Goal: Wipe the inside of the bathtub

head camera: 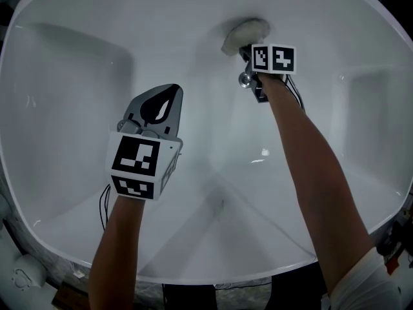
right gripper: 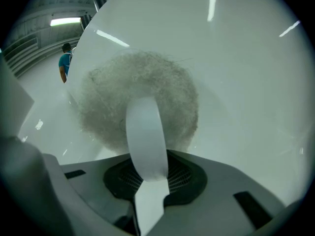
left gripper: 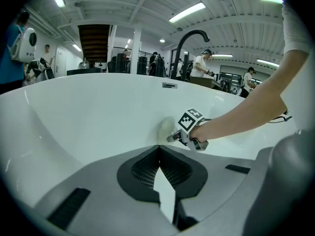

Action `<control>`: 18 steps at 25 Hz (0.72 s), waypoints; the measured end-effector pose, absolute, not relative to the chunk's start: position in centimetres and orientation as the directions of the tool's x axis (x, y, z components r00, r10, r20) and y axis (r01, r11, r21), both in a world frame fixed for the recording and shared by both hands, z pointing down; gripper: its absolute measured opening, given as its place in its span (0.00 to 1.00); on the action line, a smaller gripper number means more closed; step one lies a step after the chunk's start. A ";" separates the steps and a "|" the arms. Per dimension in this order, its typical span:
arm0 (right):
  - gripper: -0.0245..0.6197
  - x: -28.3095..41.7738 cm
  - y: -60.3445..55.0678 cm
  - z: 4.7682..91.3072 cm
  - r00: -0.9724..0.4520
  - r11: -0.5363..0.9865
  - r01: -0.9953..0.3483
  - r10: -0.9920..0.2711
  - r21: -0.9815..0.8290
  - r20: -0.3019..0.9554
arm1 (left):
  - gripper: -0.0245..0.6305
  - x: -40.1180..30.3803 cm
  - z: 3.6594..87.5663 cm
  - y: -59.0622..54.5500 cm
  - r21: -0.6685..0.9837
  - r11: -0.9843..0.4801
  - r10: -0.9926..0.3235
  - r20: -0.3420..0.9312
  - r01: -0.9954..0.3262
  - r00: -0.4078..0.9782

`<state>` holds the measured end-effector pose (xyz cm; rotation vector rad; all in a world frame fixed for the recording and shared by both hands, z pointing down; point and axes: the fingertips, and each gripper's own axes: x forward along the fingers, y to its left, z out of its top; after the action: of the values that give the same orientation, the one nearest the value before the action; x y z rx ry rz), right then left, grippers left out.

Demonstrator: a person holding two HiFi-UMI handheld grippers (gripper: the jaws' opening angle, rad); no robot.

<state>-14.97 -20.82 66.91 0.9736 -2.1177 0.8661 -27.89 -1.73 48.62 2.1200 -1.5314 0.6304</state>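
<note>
The white bathtub (head camera: 64, 76) fills the head view. The right gripper (head camera: 246, 53) reaches across to the far wall, where it holds a round, fluffy white pad (head camera: 244, 32) flat against the curved surface, just below the rim. In the right gripper view its fingers (right gripper: 187, 176) are closed on a smooth white strap (right gripper: 145, 136) that loops off the back of the pad (right gripper: 108, 102); the fuzzy fibres spread out on both sides of the strap and appear to be pressed against the tub wall, though the contact itself is hard to confirm from this angle.

The left gripper (head camera: 169, 95) hovers over the middle of the basin, well apart from the pad and pointing toward the far wall. In its own view the fingers (left gripper: 133, 171) meet at their tips with nothing between them, and beyond them the right gripper (left gripper: 172, 136) and pad (left gripper: 165, 128) show against the far wall, under a black faucet (left gripper: 189, 36) that rises behind the rim.
</note>
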 end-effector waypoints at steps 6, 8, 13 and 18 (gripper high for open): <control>0.19 -10.4 -21.9 67.2 -0.509 0.489 -0.821 -0.395 -0.294 0.765 | 0.06 -23.5 48.8 -3.3 0.087 -0.301 -0.740 0.607 -0.950 0.291; 0.19 -9.3 -22.3 67.0 -0.509 0.482 -0.824 -0.401 -0.298 0.762 | 0.06 -22.3 48.9 -3.9 0.084 -0.309 -0.735 0.611 -0.947 0.294; 0.19 -3.6 -23.9 67.0 -0.502 0.474 -0.830 -0.403 -0.295 0.765 | 0.06 -16.3 49.6 -7.1 0.091 -0.317 -0.715 0.631 -0.944 0.301; 0.19 0.9 -24.3 69.2 -0.485 0.450 -0.844 -0.406 -0.293 0.774 | 0.06 -10.9 52.6 -9.2 0.116 -0.348 -0.673 0.661 -0.930 0.334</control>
<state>0.90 -24.32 69.22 1.0408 -2.0789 0.9056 -10.91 -9.23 52.57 2.1226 -1.4040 0.7119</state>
